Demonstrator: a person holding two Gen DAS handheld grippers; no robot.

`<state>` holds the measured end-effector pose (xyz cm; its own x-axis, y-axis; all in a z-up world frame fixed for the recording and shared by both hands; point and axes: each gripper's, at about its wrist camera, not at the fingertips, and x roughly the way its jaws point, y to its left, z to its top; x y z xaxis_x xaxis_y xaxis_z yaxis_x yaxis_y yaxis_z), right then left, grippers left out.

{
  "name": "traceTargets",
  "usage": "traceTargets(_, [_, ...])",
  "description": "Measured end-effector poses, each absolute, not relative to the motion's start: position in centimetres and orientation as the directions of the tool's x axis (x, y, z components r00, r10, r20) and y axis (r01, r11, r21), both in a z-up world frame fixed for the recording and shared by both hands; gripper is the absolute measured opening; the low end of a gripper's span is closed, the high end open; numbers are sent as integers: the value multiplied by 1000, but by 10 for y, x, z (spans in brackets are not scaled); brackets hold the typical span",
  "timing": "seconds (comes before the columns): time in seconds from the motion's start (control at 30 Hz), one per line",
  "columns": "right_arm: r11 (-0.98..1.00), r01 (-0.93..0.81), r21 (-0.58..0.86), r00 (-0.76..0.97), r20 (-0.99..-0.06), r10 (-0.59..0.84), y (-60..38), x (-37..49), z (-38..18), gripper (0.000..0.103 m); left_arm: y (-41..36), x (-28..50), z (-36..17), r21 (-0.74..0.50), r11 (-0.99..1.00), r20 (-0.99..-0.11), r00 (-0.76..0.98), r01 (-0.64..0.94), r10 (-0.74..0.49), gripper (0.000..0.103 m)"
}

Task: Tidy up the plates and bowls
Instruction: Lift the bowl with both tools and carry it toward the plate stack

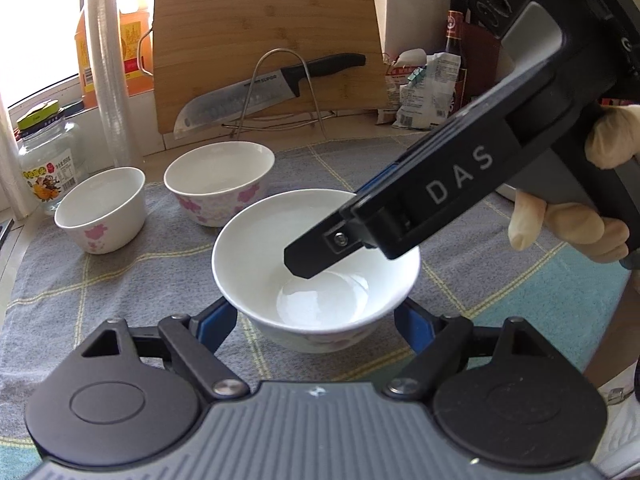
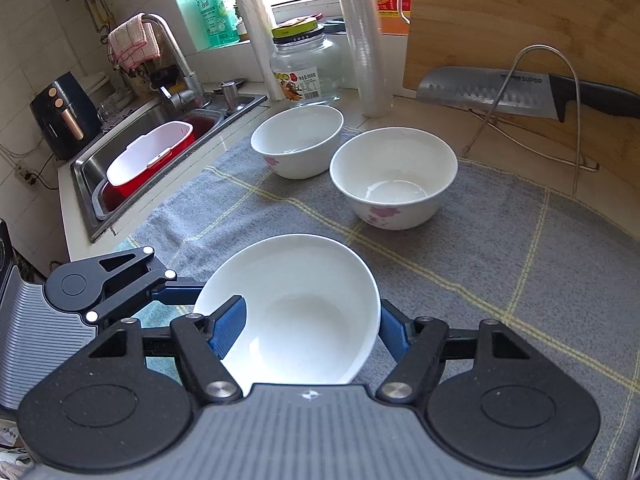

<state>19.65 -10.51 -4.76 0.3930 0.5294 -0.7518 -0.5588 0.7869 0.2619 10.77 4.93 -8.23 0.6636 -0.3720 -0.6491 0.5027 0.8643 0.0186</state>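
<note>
Grey checked cloth covers your counter, and behind it a bamboo cutting board leans upright with a knife marked "SUPOR" resting in a wire stand in front of it. To one side your steel sink holds a red and white tub.

Three white bowls with pink flowers sit on the cloth. The nearest bowl lies between the blue pads of your left tongs, which are spread wide either side of it; you cannot tell from the pictures whether the pads touch it. Your right tongs grip that same bowl across its wall, one blue finger inside the rim and the other outside; the arm of this tool reads "DAS". The other two bowls stand just beside each other further back, near a glass jar with a green lid and a yellow label too small to read.
</note>
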Motion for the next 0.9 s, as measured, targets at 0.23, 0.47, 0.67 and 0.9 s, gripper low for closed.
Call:
traceTargets(0.23, [791, -553, 260, 388, -760, 521, -118, 192, -52, 76, 37, 107, -85, 10, 860, -660, 650, 511, -378, 85])
traceTargets(0.47, [792, -551, 263, 379, -766, 519, -120, 190, -56, 76, 34, 105, -88, 5, 857, -669, 639, 515, -380, 85])
traceTargets(0.67, [794, -548, 261, 378, -770, 514, -120, 189, -57, 76, 33, 105, -90, 1, 857, -673, 634, 515, -381, 85])
traceTargets(0.9, [798, -539, 268, 375, -772, 513, -122, 191, -61, 76, 33, 108, -92, -5, 853, -676, 627, 522, -388, 85])
